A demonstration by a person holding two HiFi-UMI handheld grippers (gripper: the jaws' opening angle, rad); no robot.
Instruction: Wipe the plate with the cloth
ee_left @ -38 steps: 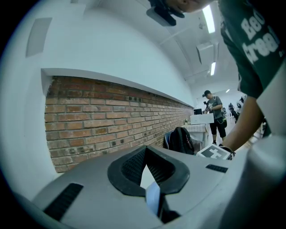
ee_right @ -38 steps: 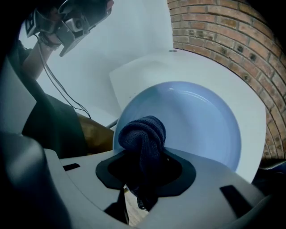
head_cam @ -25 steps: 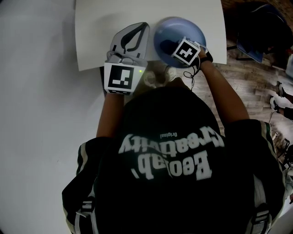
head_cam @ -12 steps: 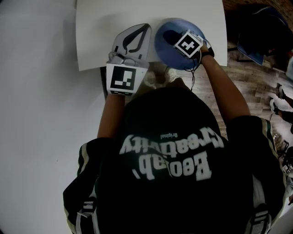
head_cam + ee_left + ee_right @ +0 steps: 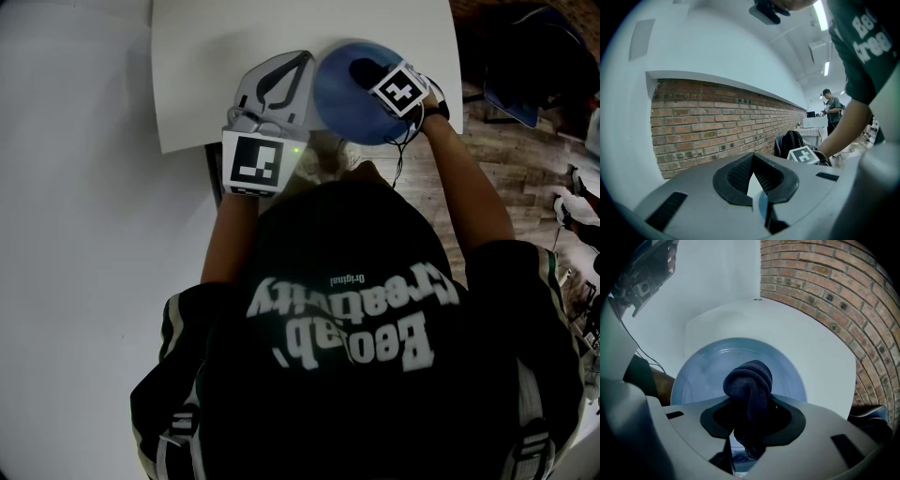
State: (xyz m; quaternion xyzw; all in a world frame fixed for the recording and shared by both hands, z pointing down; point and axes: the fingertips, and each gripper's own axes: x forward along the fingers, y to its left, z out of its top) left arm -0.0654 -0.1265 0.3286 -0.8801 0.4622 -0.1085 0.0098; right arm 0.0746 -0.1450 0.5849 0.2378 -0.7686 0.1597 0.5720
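A round blue plate (image 5: 352, 103) lies flat on the white tabletop (image 5: 206, 66). My right gripper (image 5: 373, 73) reaches over it from the right and is shut on a dark blue knitted cloth (image 5: 749, 380). The bunched end of the cloth sticks out past the jaws and rests on the plate's inside (image 5: 708, 376). My left gripper (image 5: 298, 62) lies on the table just left of the plate, with its jaws meeting at the tips. In the left gripper view a sliver of the plate (image 5: 762, 206) shows through the gap behind the tips of that gripper (image 5: 753, 161).
The tabletop ends close to the person's body, with pale floor to the left and wooden floor to the right. A dark blue chair or bag (image 5: 525, 89) stands off the table's right side. A brick wall (image 5: 717, 122) runs behind the table, and a person (image 5: 832, 110) stands far off.
My right gripper has slid the cloth across the plate toward its far right side. The left gripper has stayed almost where it was.
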